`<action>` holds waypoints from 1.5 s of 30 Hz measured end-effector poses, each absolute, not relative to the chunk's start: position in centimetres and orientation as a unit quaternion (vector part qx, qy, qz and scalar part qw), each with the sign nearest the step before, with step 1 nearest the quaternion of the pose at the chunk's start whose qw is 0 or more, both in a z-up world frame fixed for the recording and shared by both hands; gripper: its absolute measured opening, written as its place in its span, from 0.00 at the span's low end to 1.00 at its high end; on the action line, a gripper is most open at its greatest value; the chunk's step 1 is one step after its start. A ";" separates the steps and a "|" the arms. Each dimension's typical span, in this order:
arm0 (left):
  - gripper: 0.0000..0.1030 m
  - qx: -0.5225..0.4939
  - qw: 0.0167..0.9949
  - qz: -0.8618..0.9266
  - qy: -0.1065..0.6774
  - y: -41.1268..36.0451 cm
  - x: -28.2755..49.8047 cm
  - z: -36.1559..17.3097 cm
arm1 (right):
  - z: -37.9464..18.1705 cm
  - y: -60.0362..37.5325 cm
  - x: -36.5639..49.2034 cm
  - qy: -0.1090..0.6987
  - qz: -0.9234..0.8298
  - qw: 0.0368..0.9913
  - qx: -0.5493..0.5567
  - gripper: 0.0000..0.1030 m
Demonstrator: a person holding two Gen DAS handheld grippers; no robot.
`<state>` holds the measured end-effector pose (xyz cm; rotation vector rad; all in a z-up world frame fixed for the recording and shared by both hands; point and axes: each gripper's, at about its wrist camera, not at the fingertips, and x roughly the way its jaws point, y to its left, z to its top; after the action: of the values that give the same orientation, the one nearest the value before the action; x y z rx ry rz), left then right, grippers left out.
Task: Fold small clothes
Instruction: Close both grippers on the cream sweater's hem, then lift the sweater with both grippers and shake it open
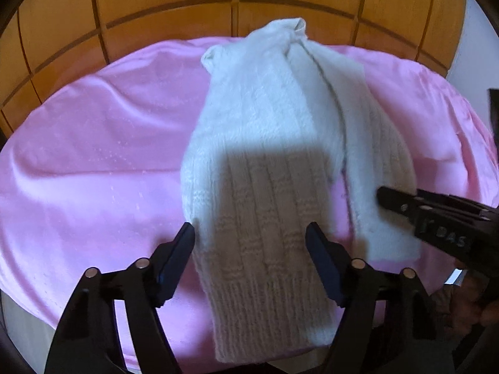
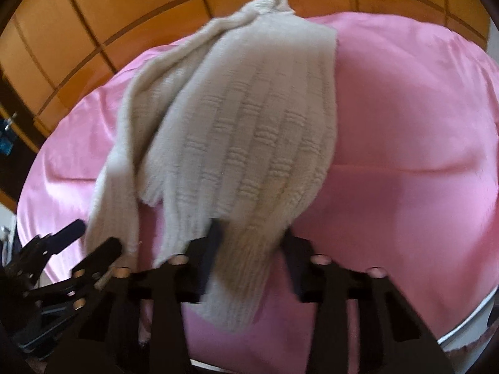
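A cream knitted sweater [image 1: 265, 155] is lying on a pink cloth [image 1: 93, 155] covering the table, wooden panelling [image 1: 156, 0] behind. The left gripper [image 1: 251, 265] and right gripper [image 2: 249, 258] are both spread open, straddling its hem.

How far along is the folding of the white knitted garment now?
Done: the white knitted garment lies long and narrow on the pink cloth, and its sides seem to be folded inward. In hand: the left tool stands open around its near end. The right tool has knit between its fingers, but blur hides whether it grips. Left: folding the length over; no crosswise fold shows.
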<state>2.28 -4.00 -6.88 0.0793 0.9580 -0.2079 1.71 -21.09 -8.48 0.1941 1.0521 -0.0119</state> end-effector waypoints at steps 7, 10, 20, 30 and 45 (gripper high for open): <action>0.64 0.039 0.883 -0.099 0.458 -3.9 2.0 -6.8 | -8.4 -20.5 1.9 0.498 0.006 0.864 0.071 0.15; 0.57 0.039 0.882 -0.103 0.459 -3.8 2.0 -6.8 | -8.3 -20.5 1.9 0.498 0.010 0.864 0.071 0.09; 0.04 0.015 0.884 -0.134 0.448 -2.6 2.0 -5.7 | -4.6 -21.9 1.1 0.467 0.024 0.882 0.049 0.06; 0.03 -0.087 0.918 -0.088 0.376 8.1 6.1 1.4 | 2.8 -34.7 4.4 0.370 -0.167 0.914 -0.027 0.06; 0.03 -0.097 0.907 0.193 0.361 24.0 25.0 5.2 | 3.8 -55.0 15.5 0.375 -0.421 0.825 -0.036 0.06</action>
<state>25.02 24.04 5.21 -0.2012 0.7454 0.3975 15.50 -55.00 3.80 -0.0755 0.7962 -0.8951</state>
